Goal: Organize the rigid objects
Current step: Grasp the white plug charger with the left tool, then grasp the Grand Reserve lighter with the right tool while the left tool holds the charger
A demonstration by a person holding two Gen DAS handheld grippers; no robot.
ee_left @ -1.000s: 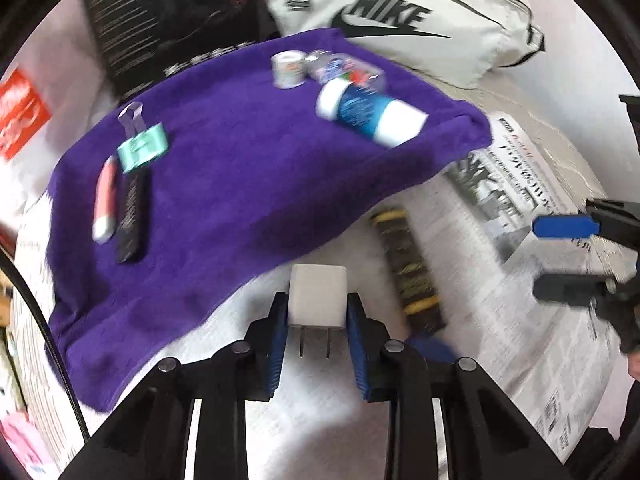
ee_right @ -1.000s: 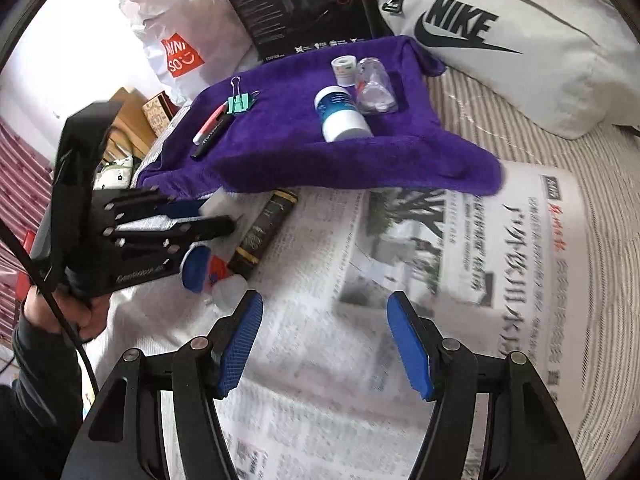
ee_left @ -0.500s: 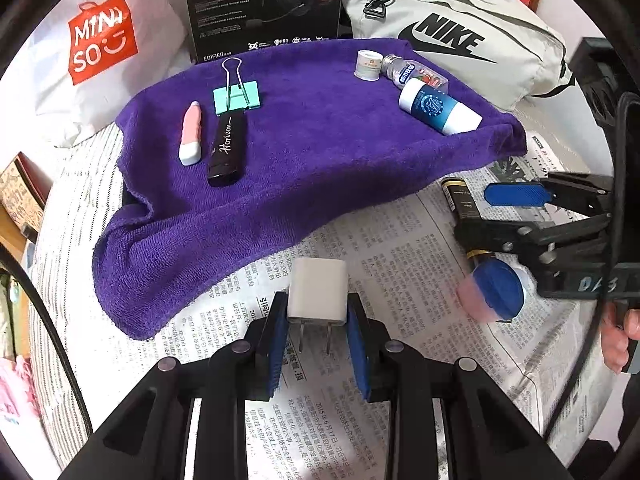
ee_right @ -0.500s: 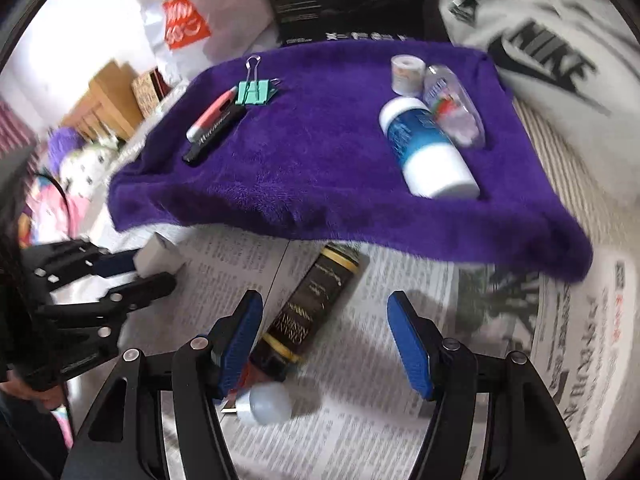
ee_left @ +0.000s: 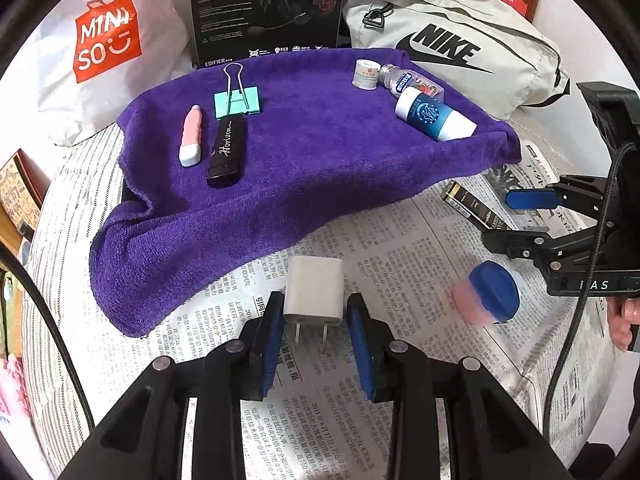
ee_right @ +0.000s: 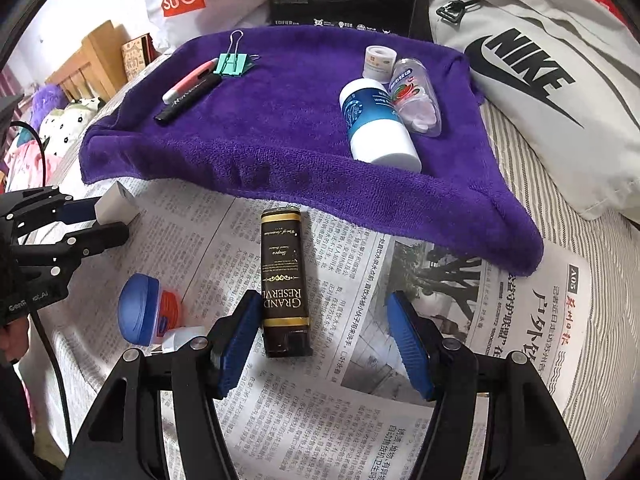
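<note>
Pinching a white charger (ee_left: pixel 314 290), left gripper (ee_left: pixel 314 332); spread around a black lighter (ee_right: pixel 284 280), right gripper (ee_right: pixel 324 344). Blue-lidded jar (ee_right: pixel 138 308) at nine o'clock; right view alone showing its red label.

Left gripper (ee_left: pixel 314 330) in my view clamps white charger plug (ee_left: pixel 314 292), prongs pointing back at camera, over newspaper (ee_left: pixel 400 248). Purple towel (ee_left: pixel 312 160) ahead. Right gripper (ee_left: pixel 516 220) at right edge, spread around black-gold box (ee_left: pixel 472 206); blue-lidded jar (ee_left: pixel 490 294) beside.

White Nike bag (ee_left: pixel 460 40), Miniso shopping bag (ee_left: pixel 108 40), black headset box (ee_left: pixel 268 8) behind.
</note>
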